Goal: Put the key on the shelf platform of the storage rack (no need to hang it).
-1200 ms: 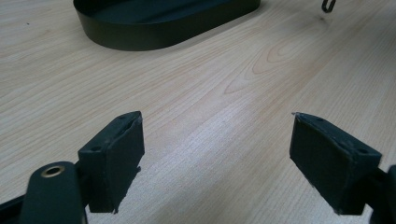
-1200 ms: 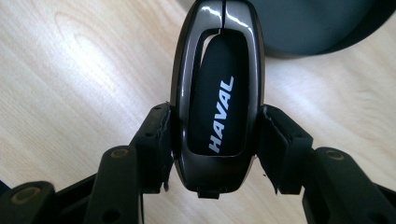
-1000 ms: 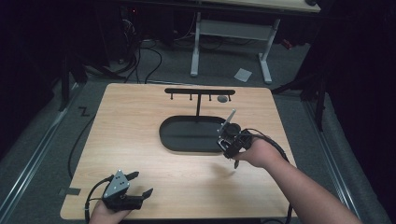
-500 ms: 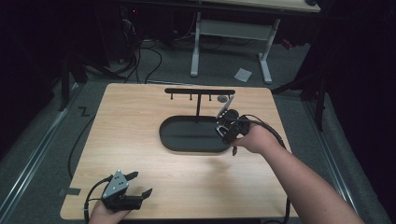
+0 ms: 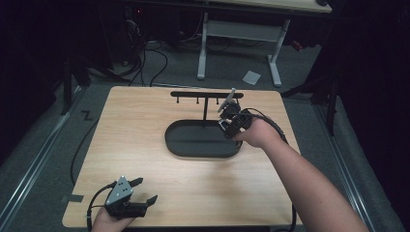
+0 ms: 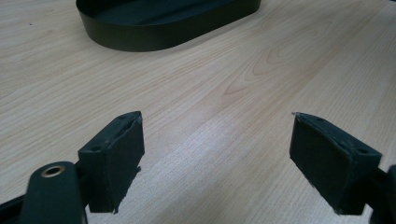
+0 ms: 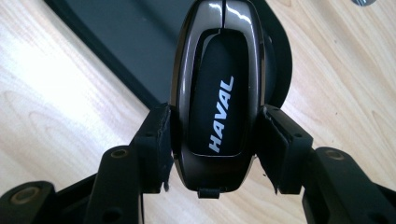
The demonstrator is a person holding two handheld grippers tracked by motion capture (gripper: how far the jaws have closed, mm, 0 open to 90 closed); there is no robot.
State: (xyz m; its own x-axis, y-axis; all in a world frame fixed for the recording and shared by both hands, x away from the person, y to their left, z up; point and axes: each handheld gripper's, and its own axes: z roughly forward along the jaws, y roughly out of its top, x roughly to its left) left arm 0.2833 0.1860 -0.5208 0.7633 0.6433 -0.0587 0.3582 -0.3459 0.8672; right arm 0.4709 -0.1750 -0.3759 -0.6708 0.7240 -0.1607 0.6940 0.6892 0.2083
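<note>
Done: right gripper (image 7: 212,140) clamped on the key fob (image 7: 217,93), lifted above the tray's (image 5: 193,151) right end, beside the rack (image 5: 207,95).
Left: likely hanging the fob on the rack.
Left gripper (image 6: 217,158): jaws apart, empty, near tabletop (image 5: 145,116) front, well apart from tray.

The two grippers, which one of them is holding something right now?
The right gripper, over the black tray, is clamped on a dark key fob marked HAVAL. The left gripper sits open over bare wood, nothing between its jaws.
</note>
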